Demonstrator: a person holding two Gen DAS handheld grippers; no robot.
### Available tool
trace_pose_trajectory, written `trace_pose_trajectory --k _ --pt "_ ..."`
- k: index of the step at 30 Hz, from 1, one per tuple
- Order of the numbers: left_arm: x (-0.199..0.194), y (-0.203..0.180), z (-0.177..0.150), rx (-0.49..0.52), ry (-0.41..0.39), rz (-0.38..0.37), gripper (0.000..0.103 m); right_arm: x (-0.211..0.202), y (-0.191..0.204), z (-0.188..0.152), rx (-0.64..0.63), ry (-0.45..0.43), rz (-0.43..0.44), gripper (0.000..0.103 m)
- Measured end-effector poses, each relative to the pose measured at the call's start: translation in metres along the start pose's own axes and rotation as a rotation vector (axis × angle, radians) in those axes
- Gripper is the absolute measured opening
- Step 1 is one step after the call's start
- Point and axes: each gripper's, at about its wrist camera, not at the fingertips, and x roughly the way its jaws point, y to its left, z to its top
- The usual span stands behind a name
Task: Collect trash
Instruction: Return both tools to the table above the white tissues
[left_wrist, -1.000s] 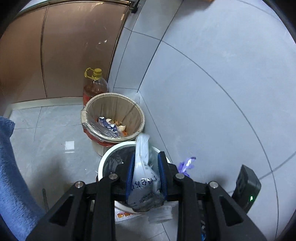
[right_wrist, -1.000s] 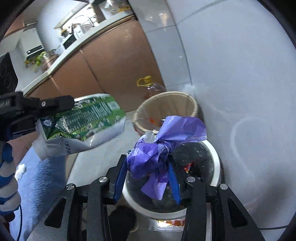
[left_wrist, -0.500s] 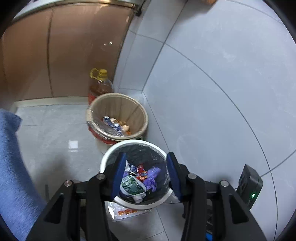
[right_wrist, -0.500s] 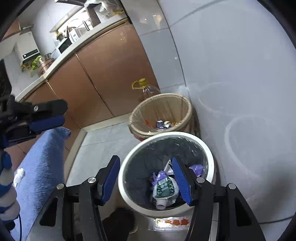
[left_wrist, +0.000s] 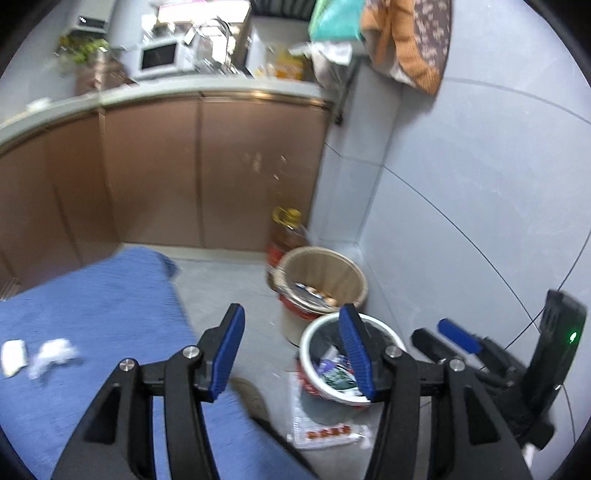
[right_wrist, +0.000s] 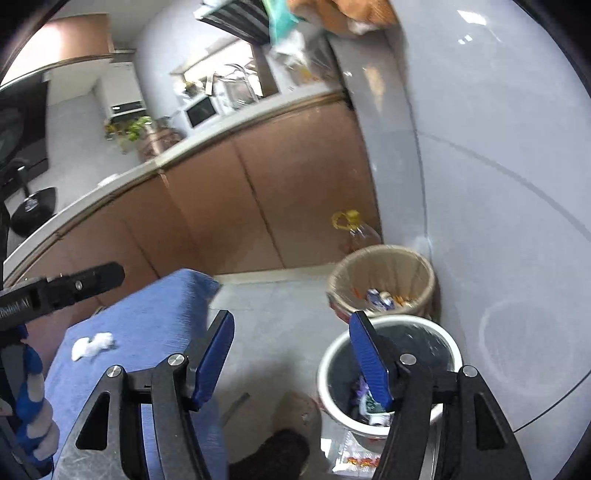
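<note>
My left gripper (left_wrist: 291, 349) hangs above the floor with its jaws opening and nothing between the blue pads. My right gripper (right_wrist: 291, 356) is also opening and empty. Low on the right stands the white bin with a black liner (left_wrist: 386, 330) (right_wrist: 445, 334). Inside it lie a green-and-white pouch and a purple bag (left_wrist: 334, 369) (right_wrist: 365, 402). On the blue cloth (left_wrist: 92, 314) (right_wrist: 147, 325) lie a crumpled white tissue (left_wrist: 53, 354) (right_wrist: 92, 343) and a second white scrap (left_wrist: 13, 356).
A tan-lined bin (left_wrist: 332, 266) (right_wrist: 384, 266) with scraps and a yellow-capped oil bottle (left_wrist: 288, 229) stand in the corner by brown cabinets. A flat packet (left_wrist: 325, 430) lies under the white bin. A foot (right_wrist: 280, 452) is below my right gripper. A black device (left_wrist: 561, 343) glows green.
Both grippers let go of their loads, the pouch from the left and the purple bag from the right, into the white bin. Both rose and drew back, bringing the blue cloth into view.
</note>
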Motion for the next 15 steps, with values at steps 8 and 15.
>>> trace_pose_trajectory --k 8,15 --pt "-0.101 0.044 -0.027 -0.037 -0.145 0.156 0.066 -0.037 0.063 0.009 -0.104 -0.048 0.098 0.068" --pt "-0.176 0.081 -0.056 -0.104 -0.247 0.252 0.071 -0.057 0.116 0.006 -0.196 -0.056 0.177 0.071"
